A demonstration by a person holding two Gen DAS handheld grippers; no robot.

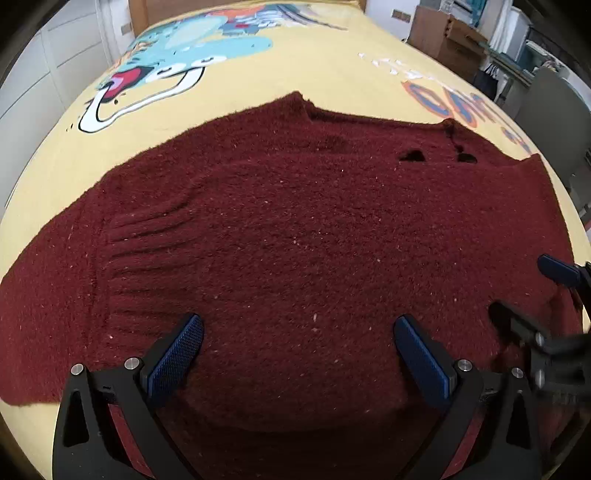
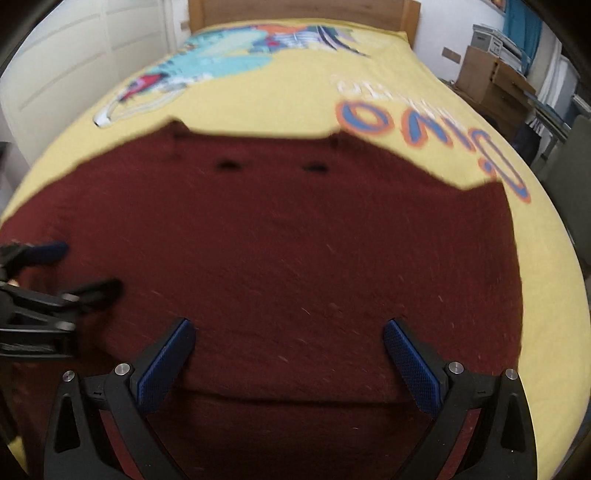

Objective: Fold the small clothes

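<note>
- Maroon sweater (image 1: 295, 240) lies flat; yellow bedspread (image 1: 332, 66) shows bare past its far edge.
- Left gripper (image 1: 299, 350) and right gripper (image 2: 290, 354) gape wide, holding nothing.

left wrist: close above dark red sweater (image 1: 295, 240), tilted steeply down, facing the wooden headboard (image 1: 240, 7)
right wrist: same heading, close above the sweater's right part, blurred
shared: sweater, yellow bedspread (image 2: 295, 92), each view catches the other gripper at its edge

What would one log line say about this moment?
sweater: spread on bed | left hand-held gripper: open, empty | right hand-held gripper: open, empty
</note>
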